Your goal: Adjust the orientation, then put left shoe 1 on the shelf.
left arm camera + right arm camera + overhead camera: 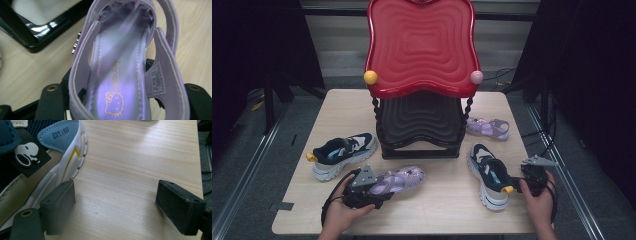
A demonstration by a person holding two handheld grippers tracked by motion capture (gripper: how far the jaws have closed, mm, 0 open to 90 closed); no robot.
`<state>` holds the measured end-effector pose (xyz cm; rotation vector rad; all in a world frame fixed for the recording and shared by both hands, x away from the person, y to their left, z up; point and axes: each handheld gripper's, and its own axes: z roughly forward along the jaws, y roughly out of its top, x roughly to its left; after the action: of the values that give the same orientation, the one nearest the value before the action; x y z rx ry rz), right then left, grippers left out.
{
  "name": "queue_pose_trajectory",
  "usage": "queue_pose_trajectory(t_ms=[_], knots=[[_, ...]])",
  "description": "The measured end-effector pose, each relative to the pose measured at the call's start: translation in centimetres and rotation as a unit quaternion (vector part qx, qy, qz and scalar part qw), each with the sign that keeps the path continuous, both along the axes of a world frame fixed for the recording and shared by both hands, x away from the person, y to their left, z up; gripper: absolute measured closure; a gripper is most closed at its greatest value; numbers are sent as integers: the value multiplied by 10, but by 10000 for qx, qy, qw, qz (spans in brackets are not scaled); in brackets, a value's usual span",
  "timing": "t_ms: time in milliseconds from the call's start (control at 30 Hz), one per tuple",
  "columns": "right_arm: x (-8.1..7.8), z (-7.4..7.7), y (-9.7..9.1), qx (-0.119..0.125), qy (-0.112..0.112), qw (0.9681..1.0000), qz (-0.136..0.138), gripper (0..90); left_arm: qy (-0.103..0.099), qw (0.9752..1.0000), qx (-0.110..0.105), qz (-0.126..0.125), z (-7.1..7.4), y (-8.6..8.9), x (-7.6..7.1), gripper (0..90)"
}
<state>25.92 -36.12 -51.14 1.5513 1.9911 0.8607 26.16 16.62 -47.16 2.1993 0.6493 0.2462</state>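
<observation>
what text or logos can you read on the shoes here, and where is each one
"Hello Kitty", gold script with a cat-face outline below it, on the insole of the purple sandal.
A smaller gold line under that script: too small to read.
White size tag on the sandal's inner strap: print too small to read.
"EST.1950", stitched on the blue heel lining of the navy sneaker.
Black tag on that sneaker: a white cartoon dog head, no words.

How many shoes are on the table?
4: a purple sandal in the left hand-held gripper, another purple sandal right of the rack, a navy sneaker at left, another navy sneaker at right.
</observation>
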Motion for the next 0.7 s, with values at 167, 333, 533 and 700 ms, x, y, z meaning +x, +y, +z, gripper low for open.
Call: queue_pose_trajectory(t_ms=[167, 333, 533, 700], knots=[[0, 0, 0, 1, -1, 10000, 1, 157, -59, 9998, -58, 162, 10, -2, 2, 360], [0, 0, 0, 2, 0, 10000, 0, 157, -65, 9994, -133, 316, 19, -4, 4, 361], [0, 0, 0, 2, 1, 10000, 0, 157, -134, 9986, -194, 482, 31, -7, 4, 361], [0, 0, 0, 1, 0, 10000, 1, 157, -208, 9971, -286, 679, 41, -9, 6, 361]])
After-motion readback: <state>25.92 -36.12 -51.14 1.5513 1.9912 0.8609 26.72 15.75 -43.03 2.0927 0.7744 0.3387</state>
